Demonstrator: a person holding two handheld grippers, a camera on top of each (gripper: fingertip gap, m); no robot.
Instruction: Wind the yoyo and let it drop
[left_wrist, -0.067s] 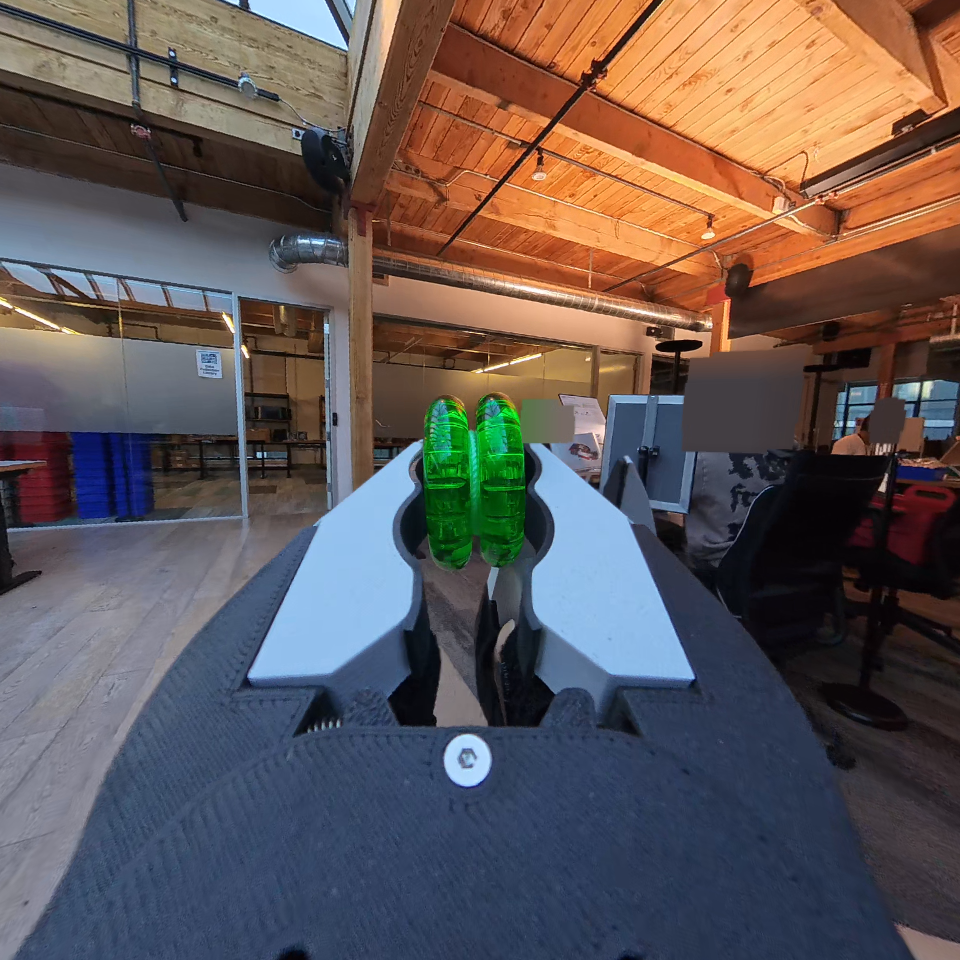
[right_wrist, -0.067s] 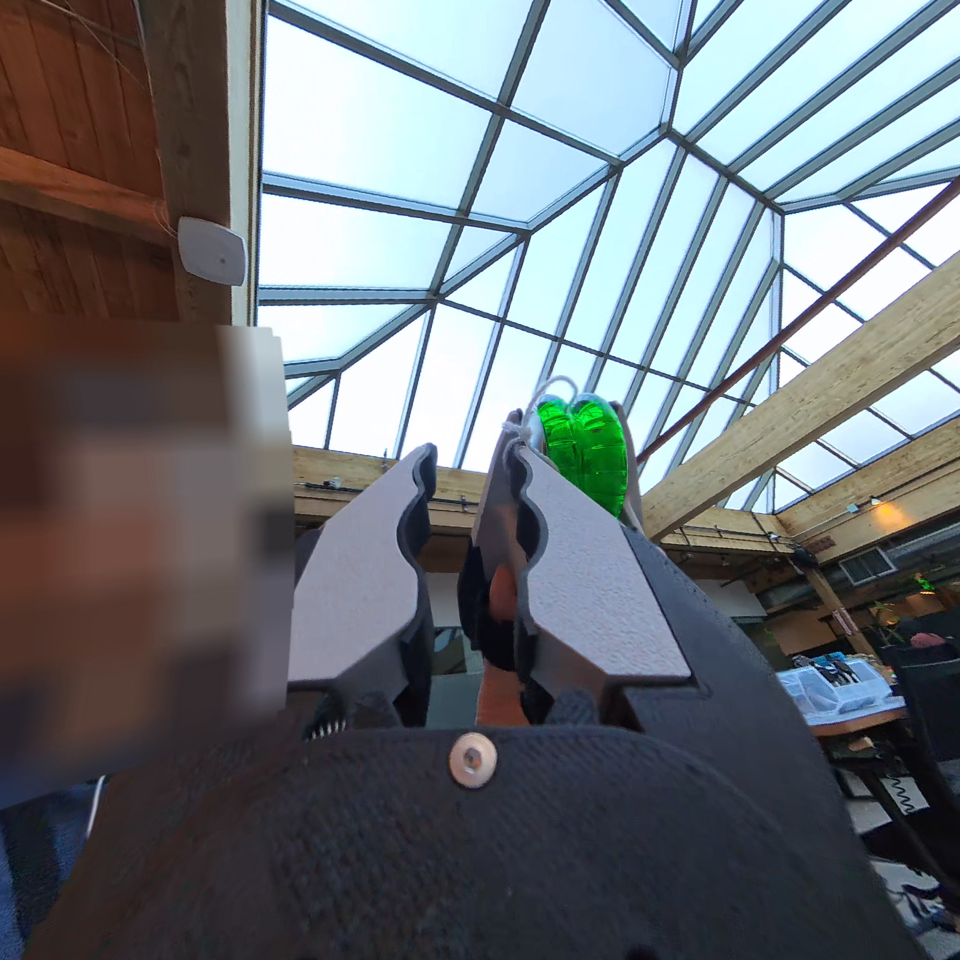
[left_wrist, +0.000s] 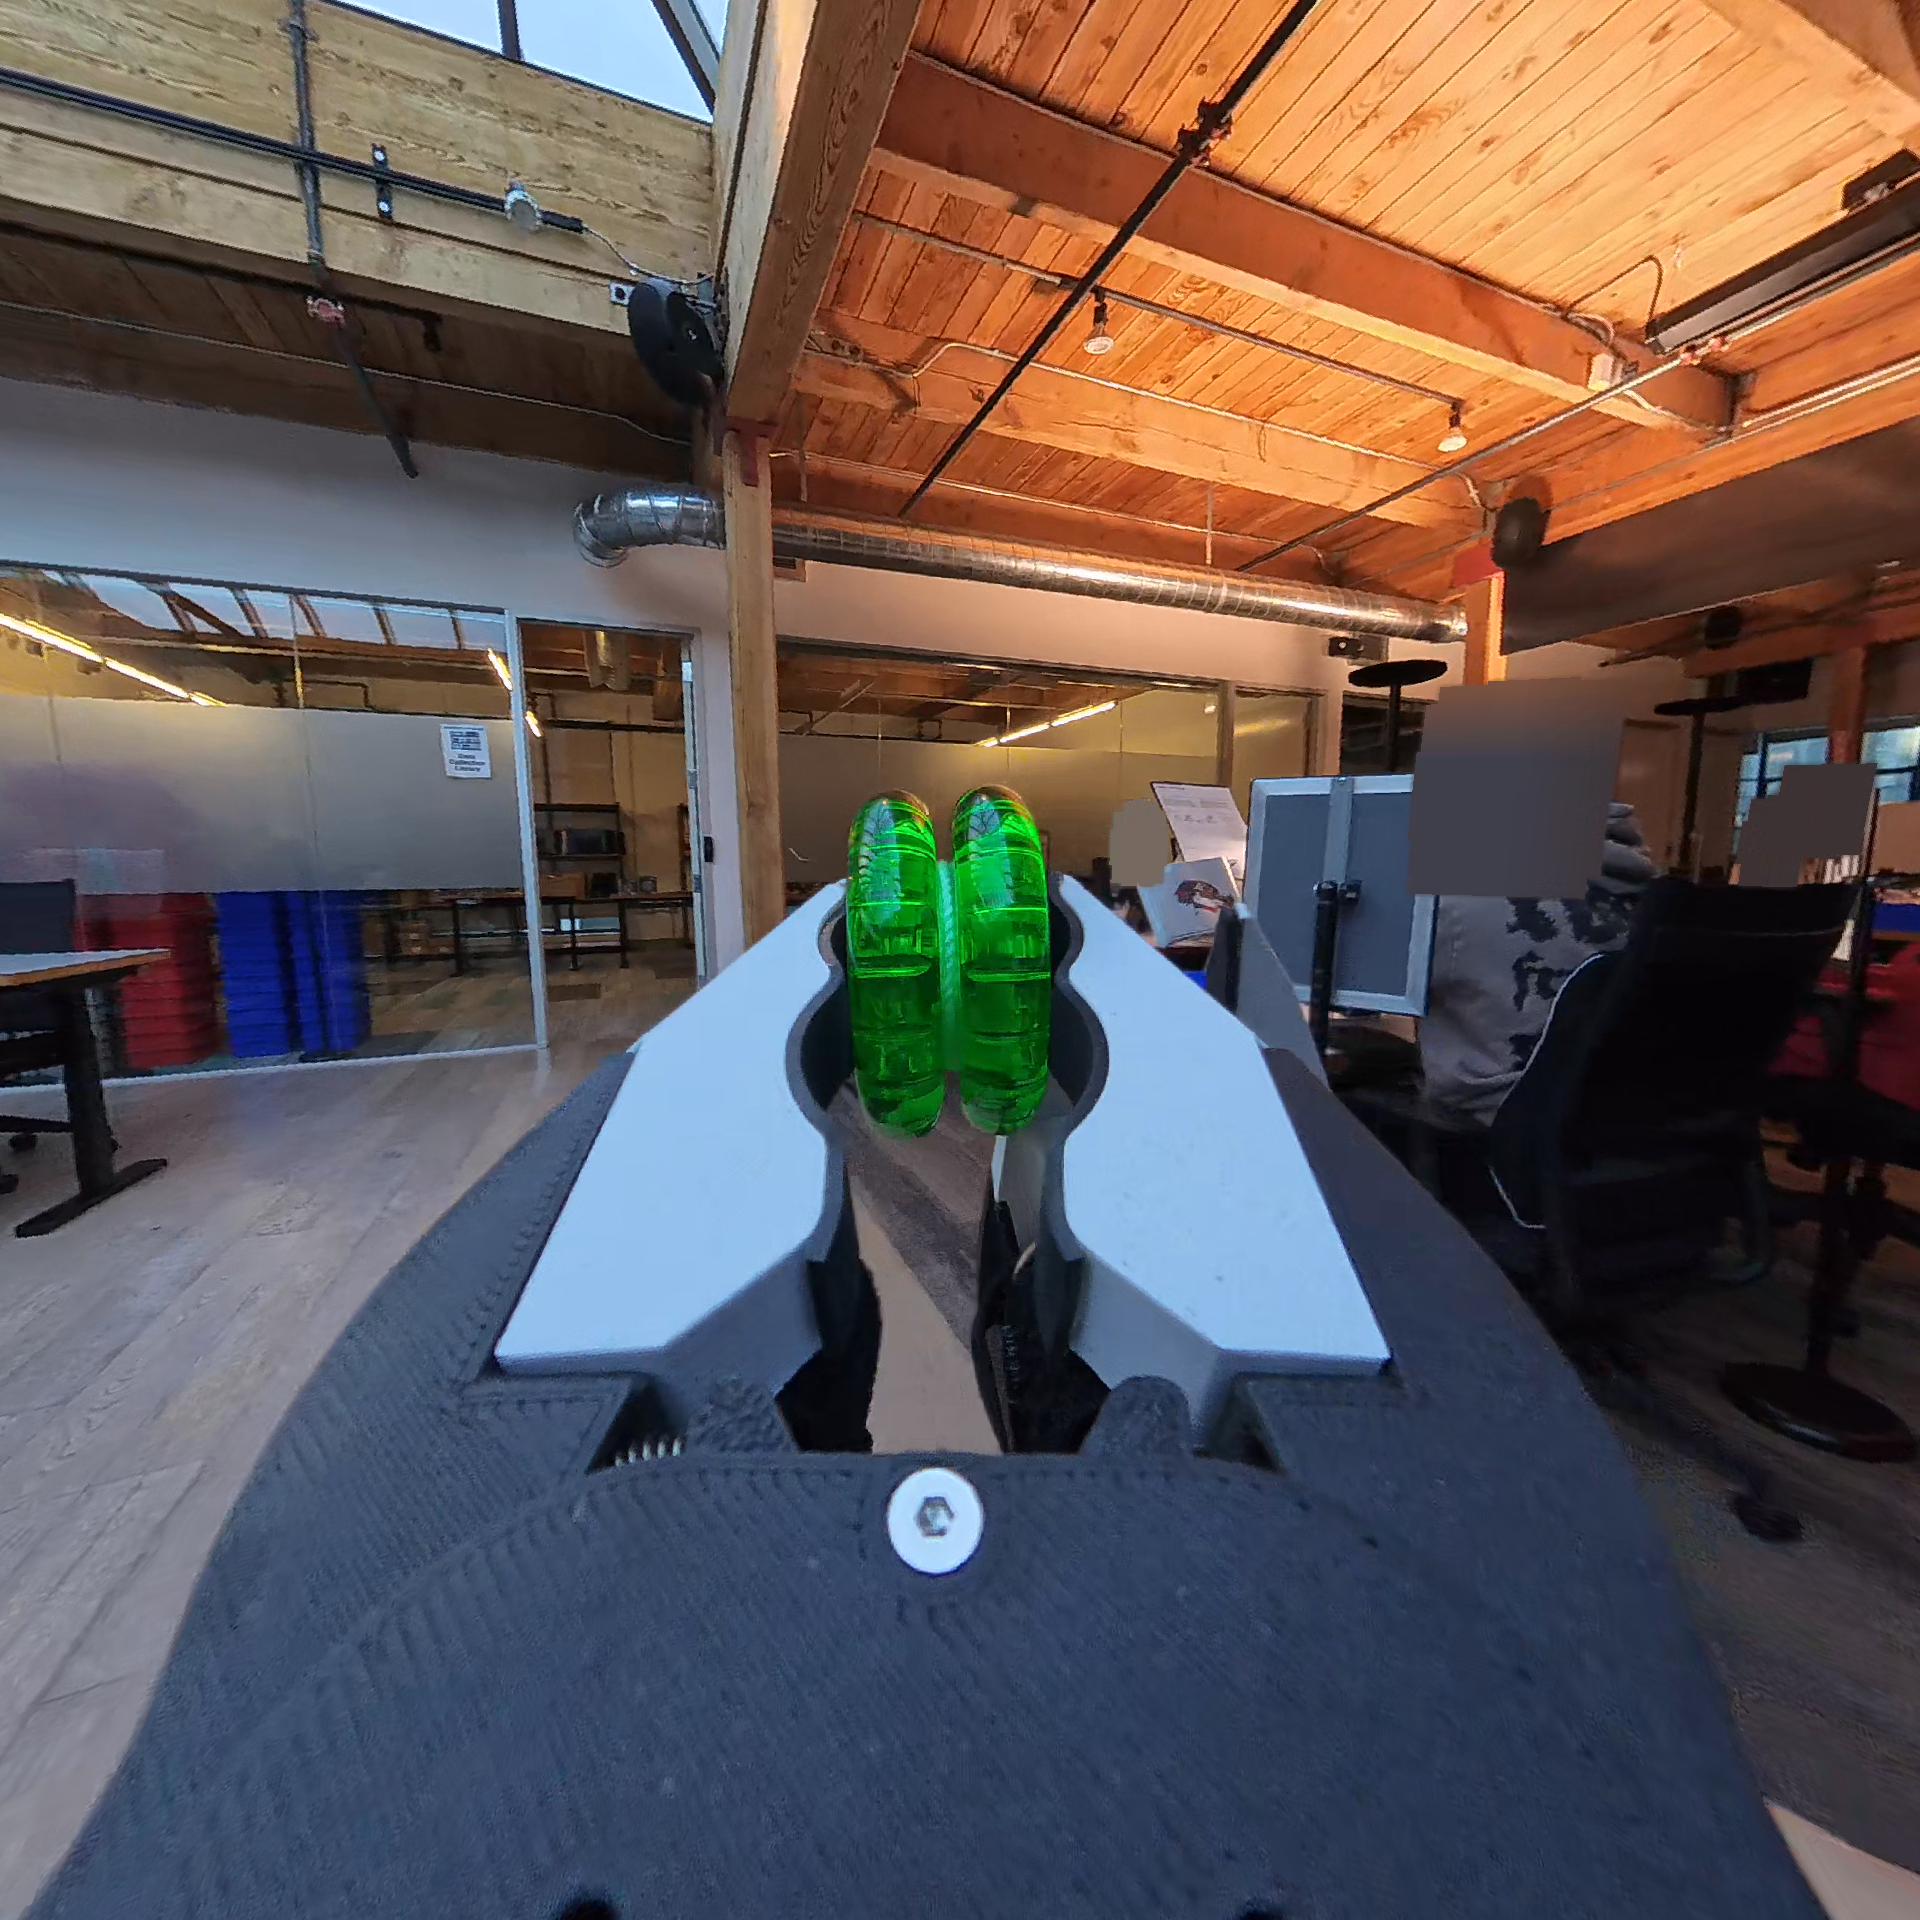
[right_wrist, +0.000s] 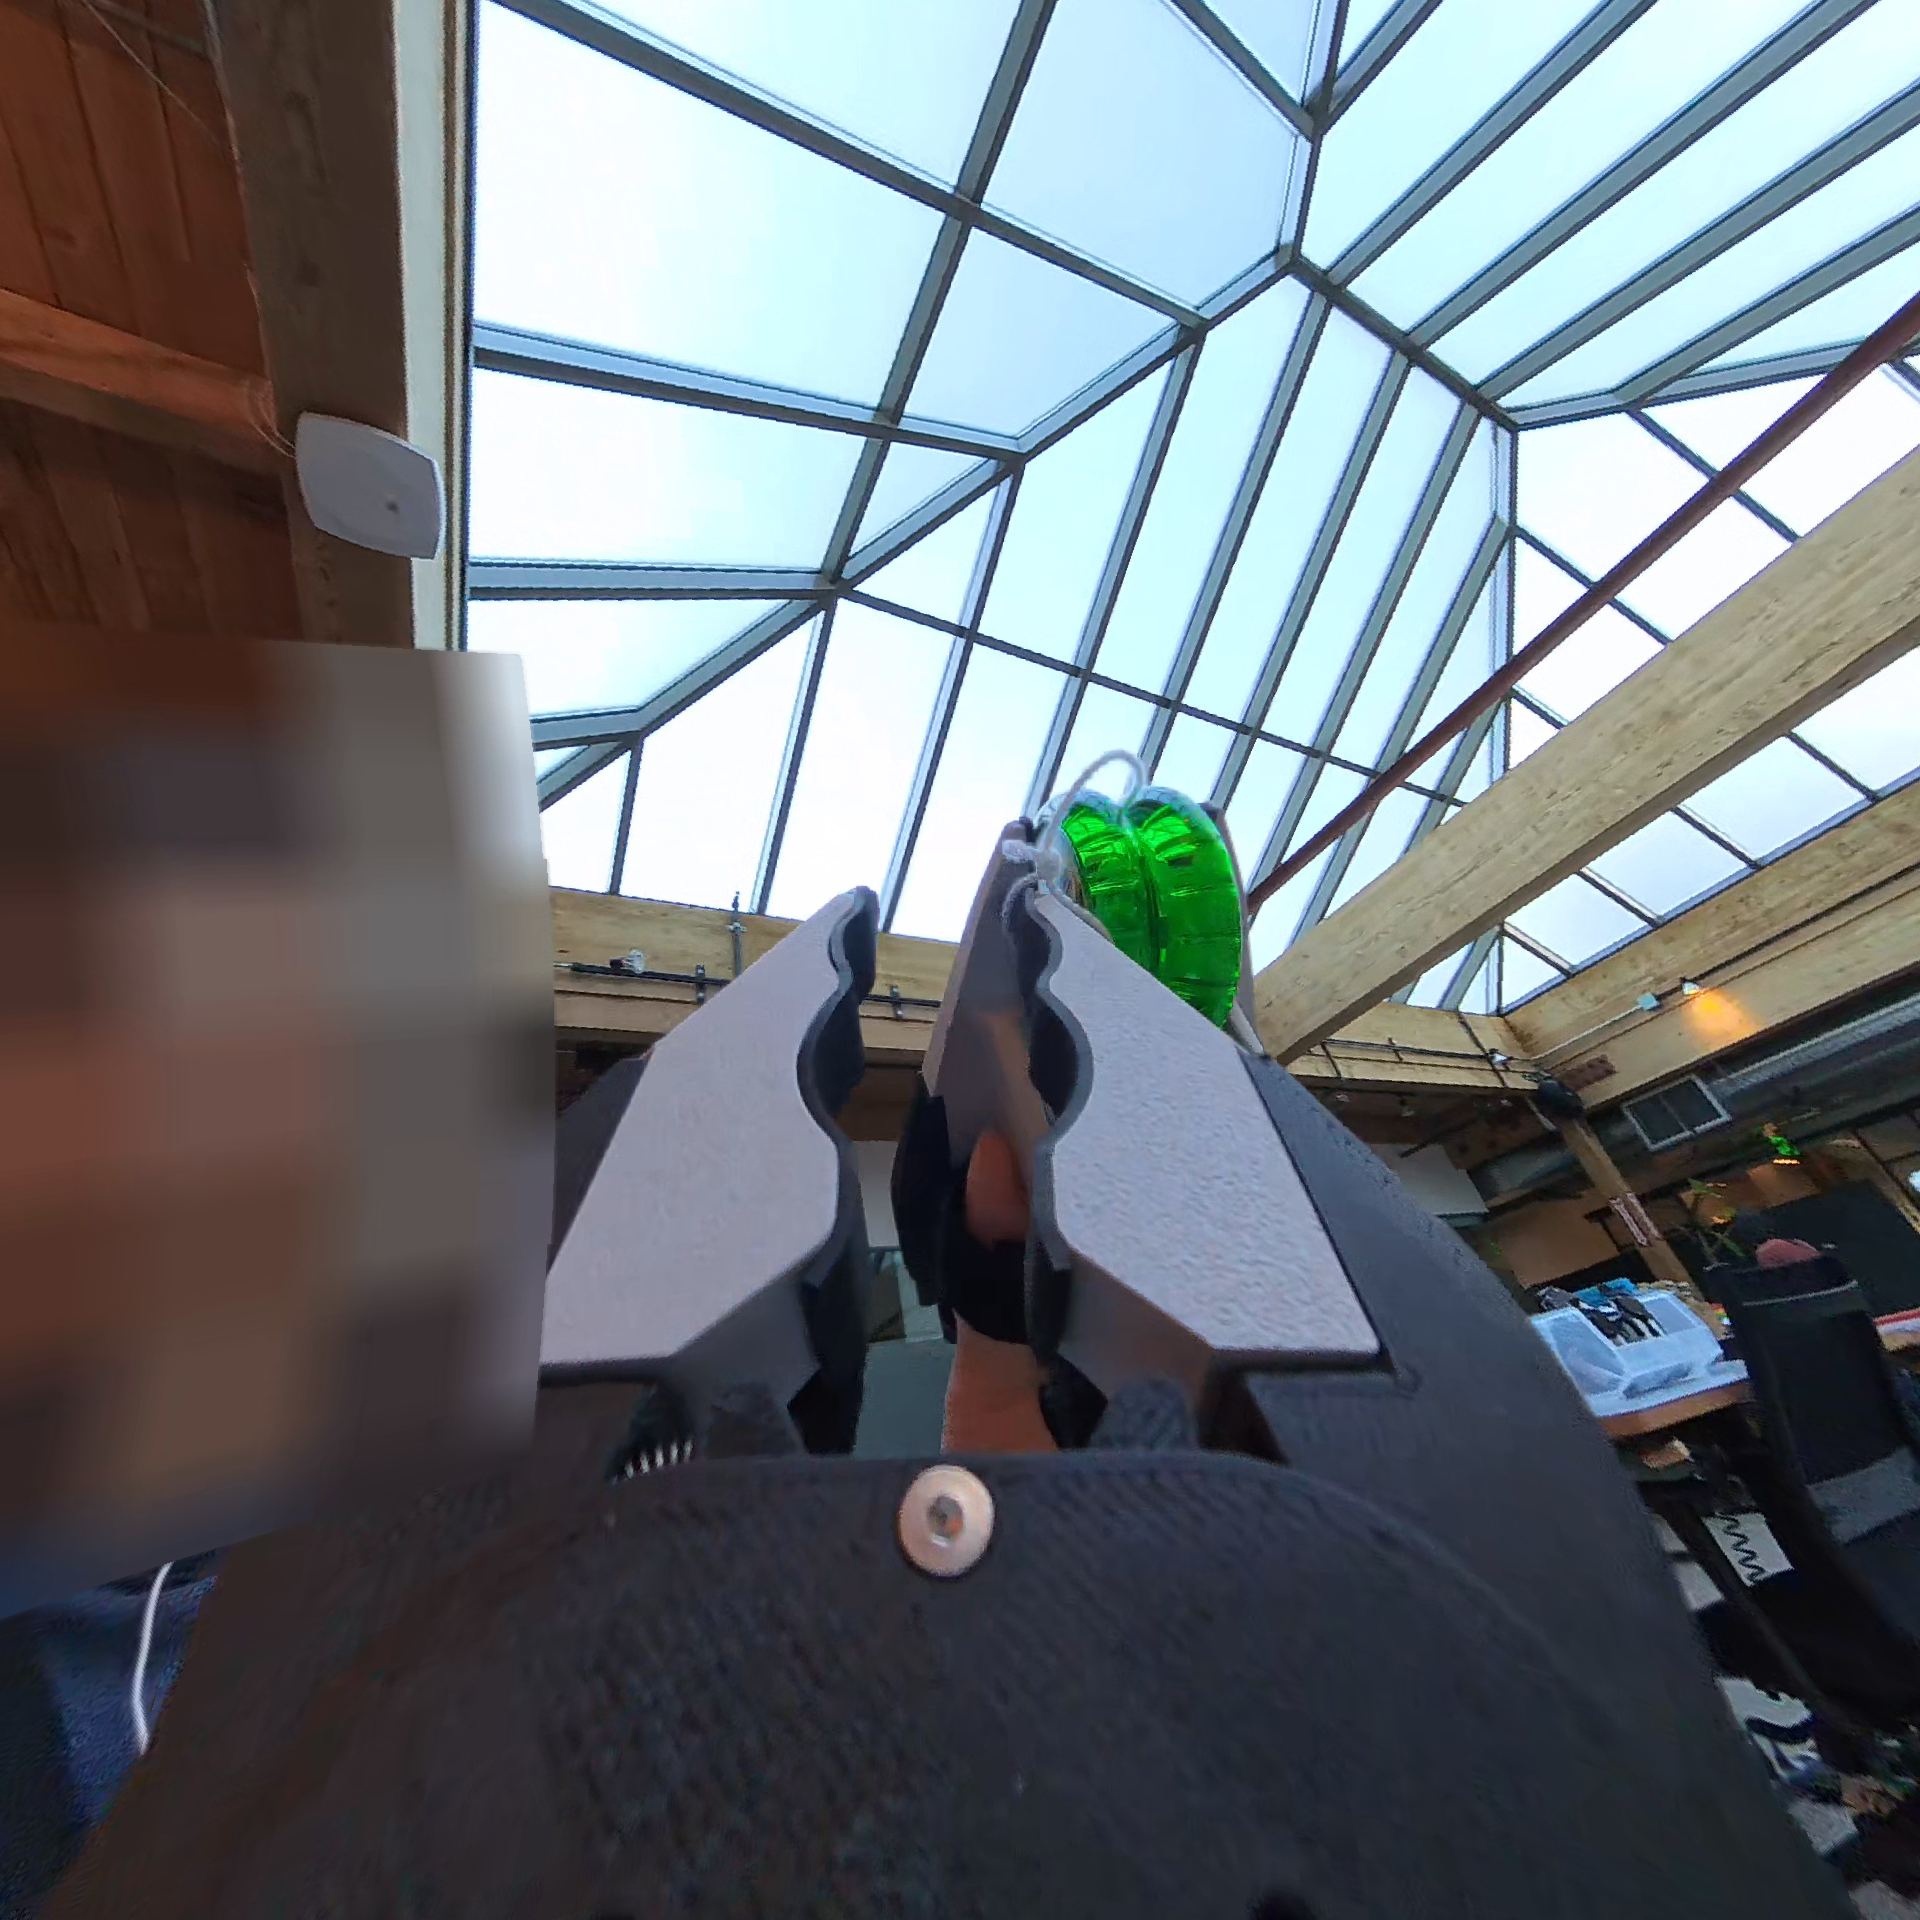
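A translucent green yoyo (left_wrist: 948, 961) stands on edge between the grey fingers of my left gripper (left_wrist: 951, 904), which is shut on its two faces and holds it up in the air. In the right wrist view the yoyo (right_wrist: 1153, 894) shows just past my right gripper's right finger, with a white string (right_wrist: 1023, 868) looped and knotted beside it at the fingertips. My right gripper (right_wrist: 951, 914) points up at the skylight with its jaws apart. One finger of the left gripper (right_wrist: 987, 997) shows in that gap. The right gripper's finger (left_wrist: 1252, 966) also shows just right of my left gripper.
A wooden post (left_wrist: 753, 727) and a glass wall (left_wrist: 260, 831) stand ahead. A desk (left_wrist: 62, 966) is at the left. A person in a black chair (left_wrist: 1662, 1060) sits at the right. A table with clear bins (right_wrist: 1631, 1351) is at the lower right.
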